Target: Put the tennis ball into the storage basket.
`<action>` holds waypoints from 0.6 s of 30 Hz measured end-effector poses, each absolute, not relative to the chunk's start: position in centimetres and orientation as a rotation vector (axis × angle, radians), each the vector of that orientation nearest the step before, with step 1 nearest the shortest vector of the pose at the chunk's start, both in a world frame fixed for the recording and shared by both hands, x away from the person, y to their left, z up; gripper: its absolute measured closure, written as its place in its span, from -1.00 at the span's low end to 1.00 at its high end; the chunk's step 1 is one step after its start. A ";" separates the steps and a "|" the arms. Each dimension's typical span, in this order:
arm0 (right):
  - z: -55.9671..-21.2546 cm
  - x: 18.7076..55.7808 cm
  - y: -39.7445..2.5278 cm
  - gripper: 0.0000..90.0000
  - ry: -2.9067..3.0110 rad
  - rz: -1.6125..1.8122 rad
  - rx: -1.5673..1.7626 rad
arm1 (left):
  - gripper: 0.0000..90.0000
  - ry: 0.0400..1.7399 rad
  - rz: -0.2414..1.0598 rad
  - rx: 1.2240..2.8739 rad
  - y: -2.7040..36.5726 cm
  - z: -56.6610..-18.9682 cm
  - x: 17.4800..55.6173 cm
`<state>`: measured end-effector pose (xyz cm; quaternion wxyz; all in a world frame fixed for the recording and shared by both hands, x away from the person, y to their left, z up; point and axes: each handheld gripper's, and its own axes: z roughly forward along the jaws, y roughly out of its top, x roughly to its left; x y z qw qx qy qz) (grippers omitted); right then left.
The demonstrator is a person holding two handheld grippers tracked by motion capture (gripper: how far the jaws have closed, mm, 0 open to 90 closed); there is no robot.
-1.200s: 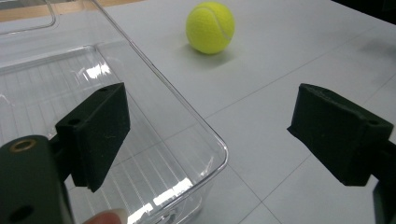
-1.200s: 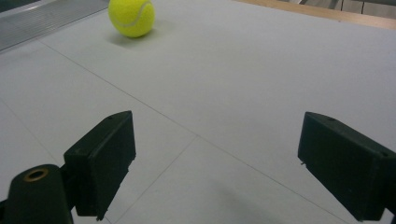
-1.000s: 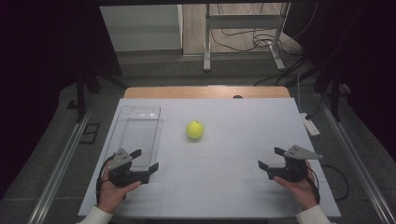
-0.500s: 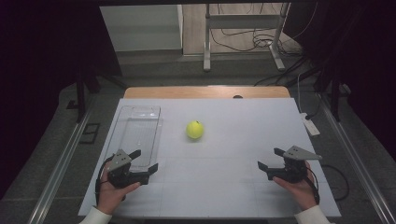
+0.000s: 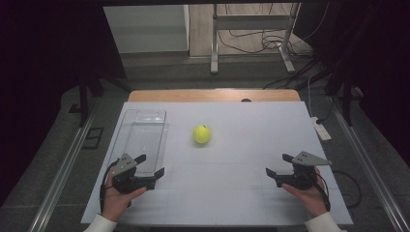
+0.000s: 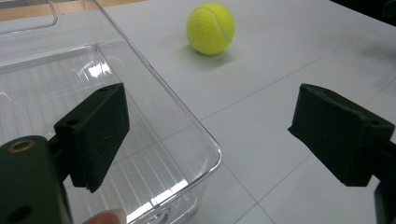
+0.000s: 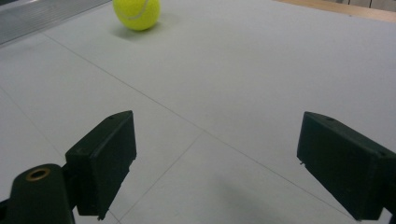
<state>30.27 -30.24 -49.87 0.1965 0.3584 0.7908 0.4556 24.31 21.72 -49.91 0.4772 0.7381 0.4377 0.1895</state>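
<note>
At the near edge of the white table [image 5: 232, 193] both tools rest low in the person's hands, well apart from each other, which looks like a ready stance with nothing yet picked up. The left gripper [image 5: 145, 166] sits at the near left with its jaws spread wide and nothing between them; in the left gripper view one jaw overlaps the near corner of the clear plastic bin [image 6: 140, 154], so this tool is just beside the container, perhaps placed to steady it or simply parked there. The right gripper [image 5: 279, 166] lies at the near right, its jaws likewise spread and empty, and the right gripper view shows bare table between them, with the tool aimed roughly toward the middle of the table. Farther in, the bin runs lengthwise along the left side toward the far edge, open on top and empty, which suits it as a receiver. The tennis ball [image 5: 202, 134] sits alone on the table near the centre, just right of the bin and apart from it, well clear of both tools. Judging by the layout, the ball is likely meant for the bin.
</note>
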 end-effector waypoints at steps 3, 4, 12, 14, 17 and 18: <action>-49.9 30.2 -30.2 -0.72 2.219 1.284 0.998 | -0.72 1.075 0.461 1.800 21.8 -49.7 24.5; -49.9 30.2 -30.3 -0.72 2.218 1.287 0.999 | -0.72 1.072 0.461 1.806 21.8 -49.5 24.6; -49.9 30.2 -30.4 -0.72 2.222 1.288 1.007 | -0.73 1.069 0.461 1.823 21.7 -49.0 24.8; -50.0 30.2 -30.3 -0.72 2.222 1.286 1.006 | -0.73 1.067 0.462 1.826 21.7 -48.9 24.8; -50.0 30.2 -30.3 -0.72 2.225 1.276 1.008 | -0.73 1.061 0.449 1.827 21.8 -48.6 24.7; -50.0 30.2 -30.3 -0.72 2.226 1.275 1.009 | -0.73 1.062 0.448 1.828 21.8 -48.6 24.8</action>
